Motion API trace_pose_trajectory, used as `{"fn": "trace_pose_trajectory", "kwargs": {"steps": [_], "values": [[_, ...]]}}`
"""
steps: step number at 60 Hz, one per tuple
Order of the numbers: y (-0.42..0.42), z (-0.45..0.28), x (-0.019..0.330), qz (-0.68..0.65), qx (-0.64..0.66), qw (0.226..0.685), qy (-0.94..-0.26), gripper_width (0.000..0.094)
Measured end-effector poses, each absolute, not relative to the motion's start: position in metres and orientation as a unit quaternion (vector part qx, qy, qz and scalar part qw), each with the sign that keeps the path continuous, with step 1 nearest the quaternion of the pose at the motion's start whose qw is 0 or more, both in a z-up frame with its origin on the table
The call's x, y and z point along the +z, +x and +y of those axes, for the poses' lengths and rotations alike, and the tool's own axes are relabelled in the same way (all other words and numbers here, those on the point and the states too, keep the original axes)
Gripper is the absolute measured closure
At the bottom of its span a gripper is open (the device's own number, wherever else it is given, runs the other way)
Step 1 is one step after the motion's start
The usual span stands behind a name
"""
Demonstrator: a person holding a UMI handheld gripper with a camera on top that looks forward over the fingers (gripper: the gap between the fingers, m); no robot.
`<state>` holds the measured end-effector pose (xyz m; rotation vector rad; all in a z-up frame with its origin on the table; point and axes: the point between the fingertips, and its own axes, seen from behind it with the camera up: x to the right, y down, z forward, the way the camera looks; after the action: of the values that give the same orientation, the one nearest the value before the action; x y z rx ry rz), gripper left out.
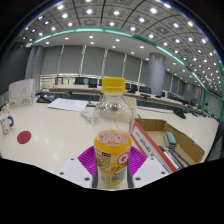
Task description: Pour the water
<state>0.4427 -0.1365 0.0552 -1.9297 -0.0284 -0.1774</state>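
Yellow-capped and clear-bodied, the bottle [113,135] stands upright between the gripper [111,158] fingers, its pink pads [88,158] showing at either side of the lower body; they seem pressed to it, so I judge the bottle clamped, though the contact itself is partly hidden. It hangs over the white table [50,130], with an open cardboard box [172,145] just to its right, a red disc [24,137] well off to the left and papers [68,104] beyond. The cap looks on, so tipping now would pour nothing; a smooth round body could also twist or slip between the pads once tilted. Its yellow label bears a red ring, but no wording is legible
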Motion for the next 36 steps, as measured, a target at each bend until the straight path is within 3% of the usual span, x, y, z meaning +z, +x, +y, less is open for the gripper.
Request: {"fn": "trace_pose_trajectory", "kwargs": {"steps": [7,18,30,36], "values": [[0.437,-0.132,0.079,-0.028,-0.122,0.566,-0.815,0.0537],[0.392,-0.117,0.154,-0.112,-0.232,0.574,-0.778,0.0537],[0.268,-0.097,0.230,-0.261,-0.353,0.568,-0.696,0.0540],[0.189,-0.091,0.248,-0.353,-0.402,0.557,-0.636,0.0540]]}}
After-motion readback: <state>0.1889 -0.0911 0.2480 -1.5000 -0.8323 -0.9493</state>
